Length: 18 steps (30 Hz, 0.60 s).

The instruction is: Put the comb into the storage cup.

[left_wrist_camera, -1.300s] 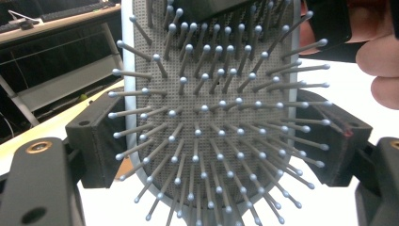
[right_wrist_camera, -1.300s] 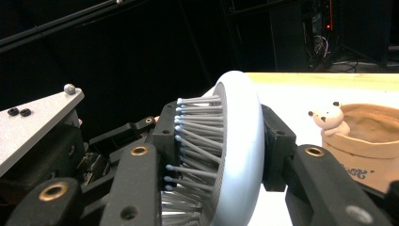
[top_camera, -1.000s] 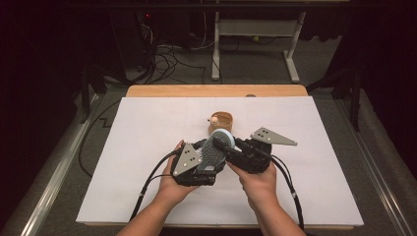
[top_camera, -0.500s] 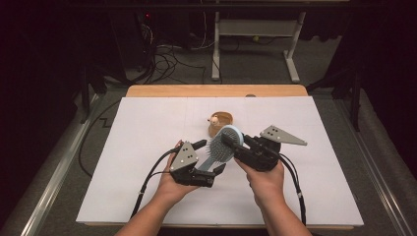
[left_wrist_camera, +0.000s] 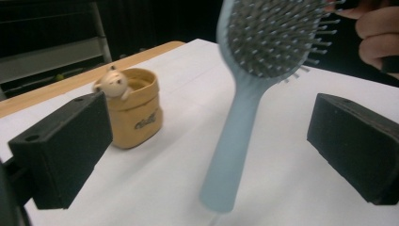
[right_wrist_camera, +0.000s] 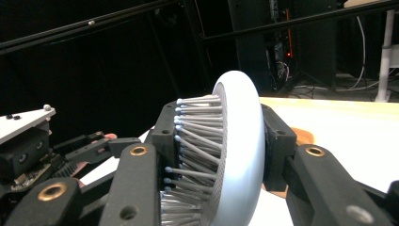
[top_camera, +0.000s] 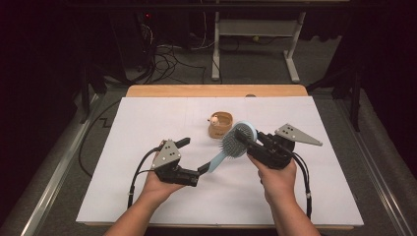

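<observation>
A pale blue hairbrush [top_camera: 235,143] hangs tilted over the white table sheet [top_camera: 147,123]. My right gripper [top_camera: 244,137] is shut on its bristled head [right_wrist_camera: 235,155], one jaw on the bristle side and one on the back. The handle [left_wrist_camera: 230,155] slants down to the left and ends between the jaws of my left gripper [top_camera: 193,156], which have just been opening. They stand wide apart and the pads [left_wrist_camera: 66,146] do not touch the handle. A small tan cup [top_camera: 220,127] with a toy bear on its rim [left_wrist_camera: 113,84] stands just behind the brush.
The table's wooden back edge [top_camera: 216,91] runs behind the sheet. Beyond it are floor cables [top_camera: 167,54] and a white desk frame [top_camera: 255,39]. The left gripper's body [right_wrist_camera: 28,141] lies close to the right gripper's left side.
The two grippers, close together a second ago, have drawn apart. The left one has let go of the handle and opened; the right one has carried the brush to the right.
</observation>
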Each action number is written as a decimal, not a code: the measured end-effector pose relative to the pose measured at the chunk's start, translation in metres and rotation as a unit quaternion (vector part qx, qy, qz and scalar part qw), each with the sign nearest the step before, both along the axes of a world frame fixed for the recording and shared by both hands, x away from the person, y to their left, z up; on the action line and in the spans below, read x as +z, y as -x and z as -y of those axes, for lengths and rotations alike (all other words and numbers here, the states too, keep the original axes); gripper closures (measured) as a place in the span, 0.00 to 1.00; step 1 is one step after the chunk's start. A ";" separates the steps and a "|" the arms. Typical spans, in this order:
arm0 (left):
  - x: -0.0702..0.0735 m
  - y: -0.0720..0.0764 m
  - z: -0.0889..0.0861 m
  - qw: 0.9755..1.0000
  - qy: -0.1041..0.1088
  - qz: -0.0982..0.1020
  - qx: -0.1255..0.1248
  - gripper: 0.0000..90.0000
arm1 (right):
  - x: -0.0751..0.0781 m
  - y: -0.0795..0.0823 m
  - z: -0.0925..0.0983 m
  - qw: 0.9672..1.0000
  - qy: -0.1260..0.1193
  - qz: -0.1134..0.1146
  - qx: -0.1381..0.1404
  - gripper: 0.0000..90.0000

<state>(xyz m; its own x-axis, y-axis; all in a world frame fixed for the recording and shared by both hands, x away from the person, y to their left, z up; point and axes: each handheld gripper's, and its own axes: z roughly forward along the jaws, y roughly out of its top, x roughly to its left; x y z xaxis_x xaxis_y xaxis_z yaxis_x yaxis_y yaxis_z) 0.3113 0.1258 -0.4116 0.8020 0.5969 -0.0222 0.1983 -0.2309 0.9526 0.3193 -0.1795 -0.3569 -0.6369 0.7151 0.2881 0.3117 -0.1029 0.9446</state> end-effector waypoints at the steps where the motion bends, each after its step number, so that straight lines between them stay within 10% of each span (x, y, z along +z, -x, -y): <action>1: -0.001 0.000 -0.003 1.000 -0.001 -0.002 0.002 0.01 | 0.000 0.000 0.001 1.000 0.001 0.000 -0.002 0.67; 18: -0.018 0.004 -0.048 0.999 0.008 0.004 0.049 0.00 | 0.001 0.005 0.027 0.999 0.014 0.008 -0.029 0.66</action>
<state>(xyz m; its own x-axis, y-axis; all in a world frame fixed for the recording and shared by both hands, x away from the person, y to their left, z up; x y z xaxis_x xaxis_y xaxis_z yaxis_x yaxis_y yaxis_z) 0.3074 0.1737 -0.4299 0.7401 0.6720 -0.0254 0.2108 -0.1958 0.9577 0.3148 -0.2065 -0.3556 -0.5986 0.7586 0.2574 0.2912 -0.0933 0.9521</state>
